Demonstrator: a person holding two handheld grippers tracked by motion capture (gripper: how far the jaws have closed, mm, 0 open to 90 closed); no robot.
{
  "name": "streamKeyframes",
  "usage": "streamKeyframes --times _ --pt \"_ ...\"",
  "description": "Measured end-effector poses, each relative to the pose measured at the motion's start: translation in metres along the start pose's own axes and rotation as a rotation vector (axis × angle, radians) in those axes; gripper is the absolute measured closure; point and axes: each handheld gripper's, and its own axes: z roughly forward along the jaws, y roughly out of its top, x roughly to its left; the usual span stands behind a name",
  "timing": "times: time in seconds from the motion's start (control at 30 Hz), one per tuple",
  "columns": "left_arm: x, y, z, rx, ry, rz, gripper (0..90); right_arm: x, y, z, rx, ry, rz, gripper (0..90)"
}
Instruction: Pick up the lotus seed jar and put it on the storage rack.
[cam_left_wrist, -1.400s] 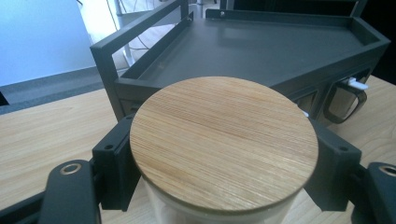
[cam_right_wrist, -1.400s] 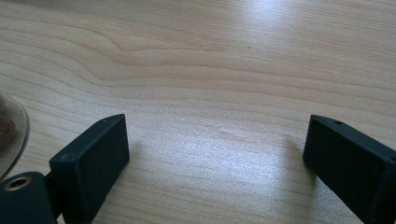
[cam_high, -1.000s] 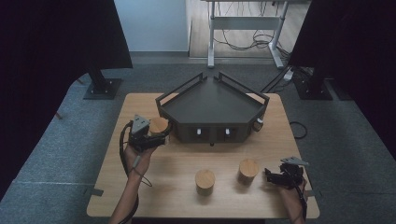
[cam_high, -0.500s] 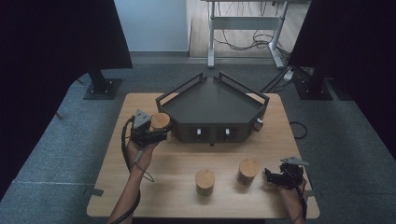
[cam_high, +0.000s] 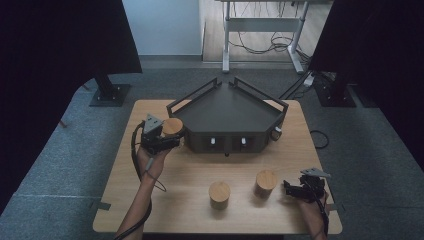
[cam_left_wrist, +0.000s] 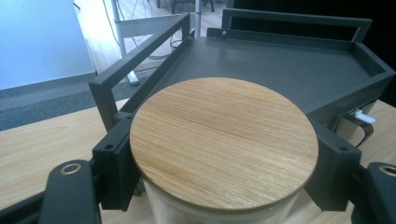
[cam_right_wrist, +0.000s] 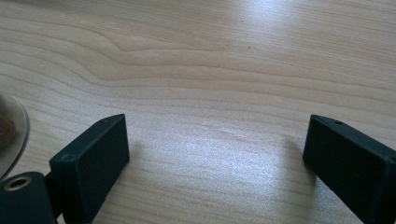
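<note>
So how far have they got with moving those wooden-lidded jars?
Nothing sits in the dark tray yet. In hand: the left tongs grip one jar beside the tray's left rail. Left to do: two jars wait on the table; the right tongs rest open beside them.

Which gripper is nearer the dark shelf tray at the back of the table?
Left. The left gripper, clamped on a bamboo-lidded jar, sits right beside the dark tray; the right gripper rests open near the table's front edge.

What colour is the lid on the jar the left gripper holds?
Light bamboo-wood tan with fine straight grain on the lid; the left gripper view shows it best.
</note>
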Motion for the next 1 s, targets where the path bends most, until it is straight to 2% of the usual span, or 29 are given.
streamKeyframes --times 1.0 --pt "-0.005 0.020 0.019 -0.013 0.000 0.020 25.0 0.000 0.000 0.000 0.000 0.003 -0.003 6.3"
